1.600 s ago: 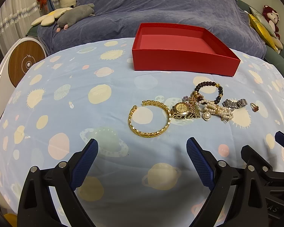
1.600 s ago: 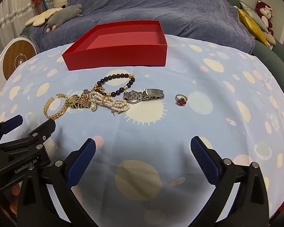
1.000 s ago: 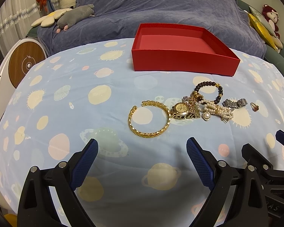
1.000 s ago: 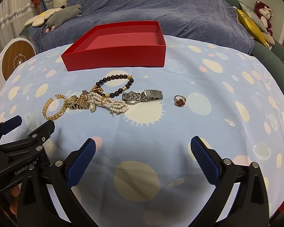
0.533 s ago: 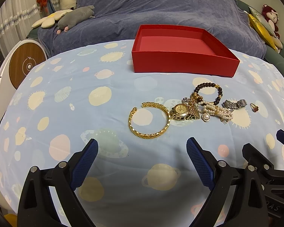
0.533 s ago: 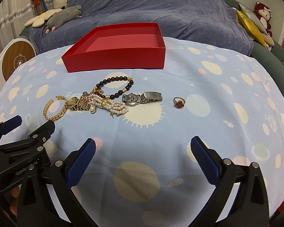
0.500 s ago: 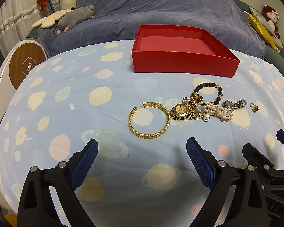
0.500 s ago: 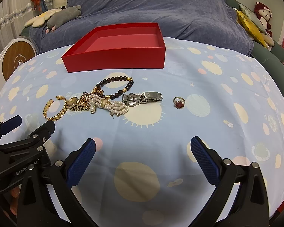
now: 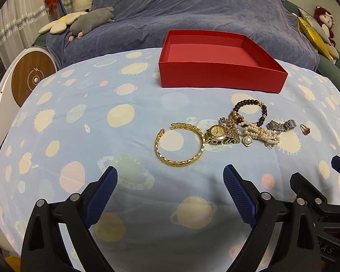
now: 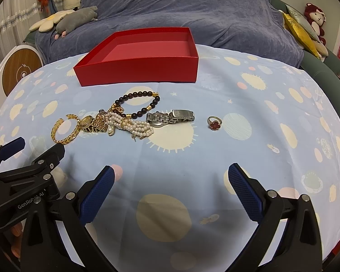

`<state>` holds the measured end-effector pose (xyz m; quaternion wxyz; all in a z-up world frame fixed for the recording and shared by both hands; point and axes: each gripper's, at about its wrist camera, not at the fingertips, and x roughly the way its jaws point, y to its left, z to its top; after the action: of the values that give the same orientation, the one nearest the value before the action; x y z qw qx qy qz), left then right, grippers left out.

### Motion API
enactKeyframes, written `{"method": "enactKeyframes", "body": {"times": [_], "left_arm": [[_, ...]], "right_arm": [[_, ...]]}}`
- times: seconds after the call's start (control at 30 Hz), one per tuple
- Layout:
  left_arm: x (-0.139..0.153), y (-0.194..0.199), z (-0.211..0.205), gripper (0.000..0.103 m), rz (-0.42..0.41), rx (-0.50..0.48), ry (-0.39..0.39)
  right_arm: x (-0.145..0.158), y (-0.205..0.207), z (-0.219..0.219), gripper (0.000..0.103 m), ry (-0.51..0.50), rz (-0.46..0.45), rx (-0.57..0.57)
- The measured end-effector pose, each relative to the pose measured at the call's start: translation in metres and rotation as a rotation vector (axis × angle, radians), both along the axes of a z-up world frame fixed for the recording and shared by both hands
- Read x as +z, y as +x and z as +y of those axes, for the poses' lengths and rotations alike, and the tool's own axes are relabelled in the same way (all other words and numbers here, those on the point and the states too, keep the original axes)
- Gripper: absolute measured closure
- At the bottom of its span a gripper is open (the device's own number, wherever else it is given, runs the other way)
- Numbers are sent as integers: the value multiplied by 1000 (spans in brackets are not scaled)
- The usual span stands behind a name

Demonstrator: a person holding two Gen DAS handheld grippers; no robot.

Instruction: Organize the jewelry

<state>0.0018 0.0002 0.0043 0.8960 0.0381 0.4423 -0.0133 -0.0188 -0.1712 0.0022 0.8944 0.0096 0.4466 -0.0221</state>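
On the surface [image 9: 79, 117], draped in a pale blue cloth printed with planets and suns, the jewelry is laid out in a loose row in front of a red box [image 9: 217, 77], which is seen open-topped and with nothing inside it. Farthest left, a gold bangle [image 9: 179, 144] is found lying flat, its open ends turned toward the box. Just beside it, a gold watch [image 9: 218, 133] is seen touching the bangle's rim, and a pearl strand [image 9: 258, 133] is bunched against the watch. Behind these, a dark beaded bracelet [image 9: 249, 111] is spread in a ring; its near end seems to overlap the pearls, though the tangle is too dense for this to be told surely. Next, a silver watch [image 10: 170, 117] is set just right of the pearls, and a ring with a red clover face [image 10: 214, 123] is placed apart at the far right.

Nearer the cameras, the left claw [image 9: 168, 189] is held spread wide above the cloth, short of the bangle, with nothing between its blue pads. The right claw [image 10: 170, 182] is likewise held spread and unloaded, near the silver watch and ring. A blue-covered sofa [image 10: 192, 6] with soft toys [image 10: 77, 19] is seen behind.
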Motion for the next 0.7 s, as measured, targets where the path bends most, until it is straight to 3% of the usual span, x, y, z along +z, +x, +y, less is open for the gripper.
{"method": "enactKeyframes", "body": {"times": [0.7], "left_arm": [[-1, 0, 2, 11, 2, 2, 0]], "right_arm": [[0, 0, 0, 5, 0, 0, 1]]}}
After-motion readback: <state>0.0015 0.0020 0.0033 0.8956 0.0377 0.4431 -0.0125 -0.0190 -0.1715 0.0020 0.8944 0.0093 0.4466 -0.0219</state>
